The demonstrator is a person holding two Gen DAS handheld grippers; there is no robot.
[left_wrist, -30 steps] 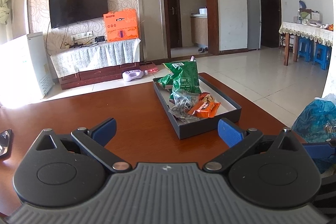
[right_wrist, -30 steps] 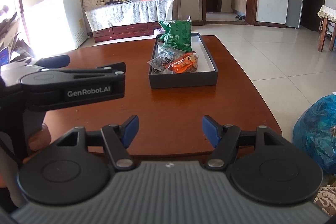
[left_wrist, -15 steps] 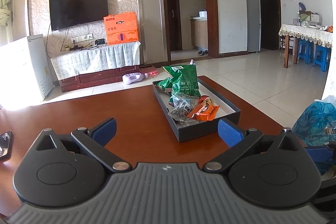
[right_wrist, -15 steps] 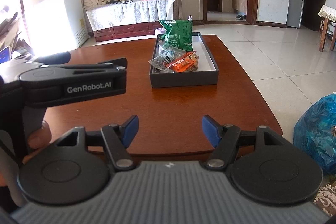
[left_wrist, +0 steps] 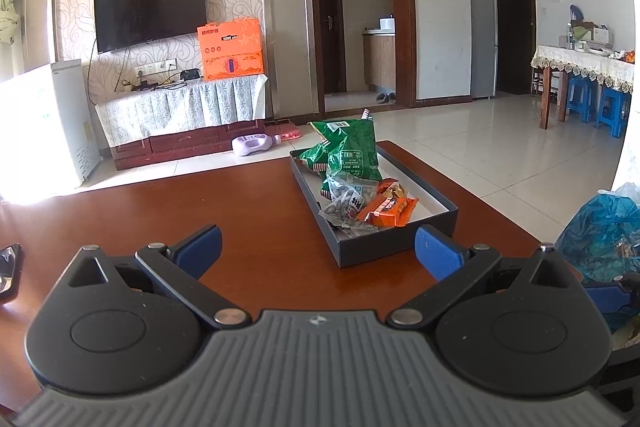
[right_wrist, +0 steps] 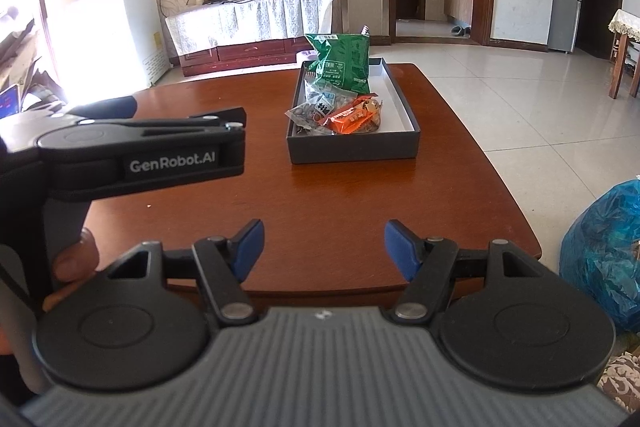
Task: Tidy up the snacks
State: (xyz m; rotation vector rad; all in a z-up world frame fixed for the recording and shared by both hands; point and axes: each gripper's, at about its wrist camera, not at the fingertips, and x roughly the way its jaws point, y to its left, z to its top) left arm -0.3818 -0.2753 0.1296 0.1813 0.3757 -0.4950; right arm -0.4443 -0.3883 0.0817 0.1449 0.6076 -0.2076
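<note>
A dark box (left_wrist: 400, 247) (right_wrist: 352, 151) on the brown table holds a green snack bag (left_wrist: 352, 153) (right_wrist: 340, 65), a clear packet of seeds (left_wrist: 346, 201) (right_wrist: 316, 109) and an orange wrapped bar (left_wrist: 388, 211) (right_wrist: 350, 117). My left gripper (left_wrist: 318, 251) is open and empty, held above the table just short of the box. My right gripper (right_wrist: 324, 249) is open and empty over the table's near edge. The left gripper's body (right_wrist: 132, 151) shows at the left in the right wrist view.
A blue plastic bag (left_wrist: 604, 231) (right_wrist: 604, 251) sits on the floor to the right of the table. A dark phone (left_wrist: 8, 271) lies at the table's left edge. The wooden table (right_wrist: 320, 195) ends just below my right gripper.
Both grippers have stayed open. The left gripper has drifted slightly up and back; the box sits a little lower in its view. The right gripper has barely moved.
</note>
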